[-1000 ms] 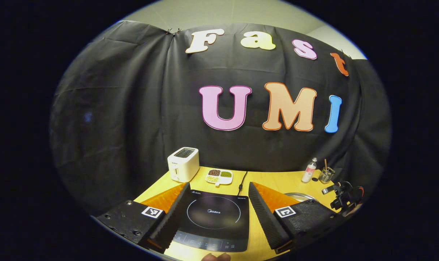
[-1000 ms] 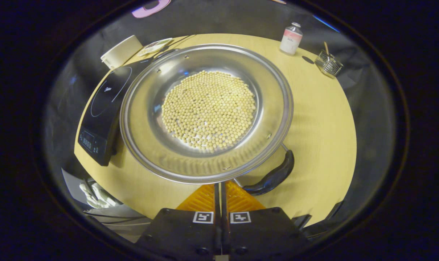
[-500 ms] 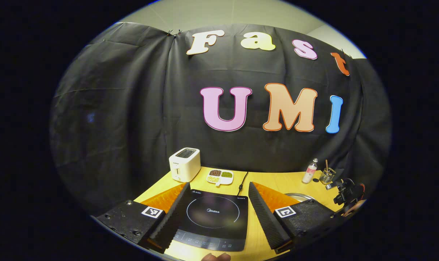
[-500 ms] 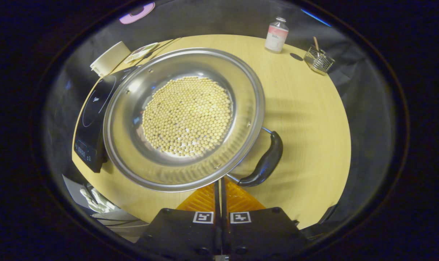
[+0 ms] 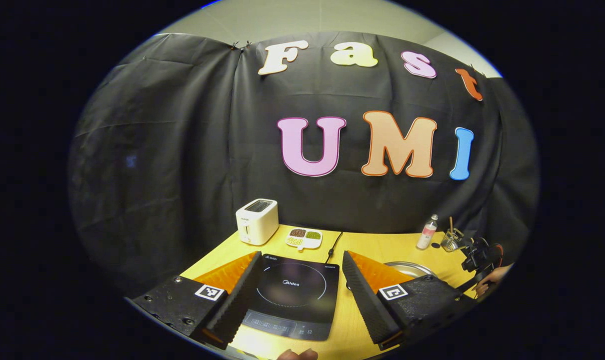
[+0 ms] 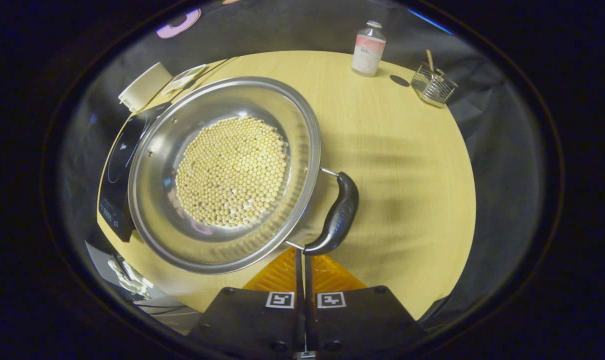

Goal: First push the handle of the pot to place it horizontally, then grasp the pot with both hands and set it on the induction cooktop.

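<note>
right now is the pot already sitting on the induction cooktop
No, in the right gripper view the pot of yellow beans rests on the wooden table, beside the induction cooktop rather than on its glass top.

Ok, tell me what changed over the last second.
In the right gripper view, the pot has turned: its black handle swung from the near edge round to the right side. The right gripper, fingers together, stayed at the handle's lower end. The left gripper stayed open above the induction cooktop.

A black cloth wall (image 5: 182, 150) hangs behind the round wooden table (image 6: 397, 150), folded and creased, pinned up at its top edge. Above the cloth shows a strip of pale painted wall (image 5: 302, 20). Light falls softly on the tabletop.
</note>
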The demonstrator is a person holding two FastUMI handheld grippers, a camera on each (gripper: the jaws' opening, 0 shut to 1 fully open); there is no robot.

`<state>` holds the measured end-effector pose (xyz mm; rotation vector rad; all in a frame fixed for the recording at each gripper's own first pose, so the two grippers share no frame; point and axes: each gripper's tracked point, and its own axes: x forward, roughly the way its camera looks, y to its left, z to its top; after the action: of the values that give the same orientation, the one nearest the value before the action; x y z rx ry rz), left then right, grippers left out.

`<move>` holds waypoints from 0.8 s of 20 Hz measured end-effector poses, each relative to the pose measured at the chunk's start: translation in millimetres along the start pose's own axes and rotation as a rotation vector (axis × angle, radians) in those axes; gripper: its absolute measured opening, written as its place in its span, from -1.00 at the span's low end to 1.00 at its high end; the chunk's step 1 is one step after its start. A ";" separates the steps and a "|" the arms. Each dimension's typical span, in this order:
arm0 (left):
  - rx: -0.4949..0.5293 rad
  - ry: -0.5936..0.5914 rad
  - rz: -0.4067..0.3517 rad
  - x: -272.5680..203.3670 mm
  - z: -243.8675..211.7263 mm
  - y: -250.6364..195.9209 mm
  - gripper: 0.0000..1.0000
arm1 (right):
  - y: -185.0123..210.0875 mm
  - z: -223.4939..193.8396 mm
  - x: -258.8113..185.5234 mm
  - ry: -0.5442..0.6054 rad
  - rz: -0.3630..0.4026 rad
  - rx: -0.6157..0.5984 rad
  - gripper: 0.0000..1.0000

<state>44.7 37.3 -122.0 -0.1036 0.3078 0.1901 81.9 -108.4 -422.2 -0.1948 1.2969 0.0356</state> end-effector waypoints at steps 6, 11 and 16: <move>0.005 0.023 0.052 -20.8 -5.8 -9.4 0.94 | -11.8 16.9 7.5 -0.019 0.035 -0.016 -0.94; 0.014 0.057 0.051 -29.2 -12.3 -27.3 0.93 | -16.9 24.8 15.8 -0.026 0.073 0.032 -0.94; 0.026 0.097 -0.006 -21.3 -14.9 -50.1 0.93 | -22.6 24.1 6.4 -0.078 0.046 0.004 -1.00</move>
<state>30.6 -17.2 -125.9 -0.0879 0.4060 0.1752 109.6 -127.2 -419.4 -0.1583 1.2234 0.0790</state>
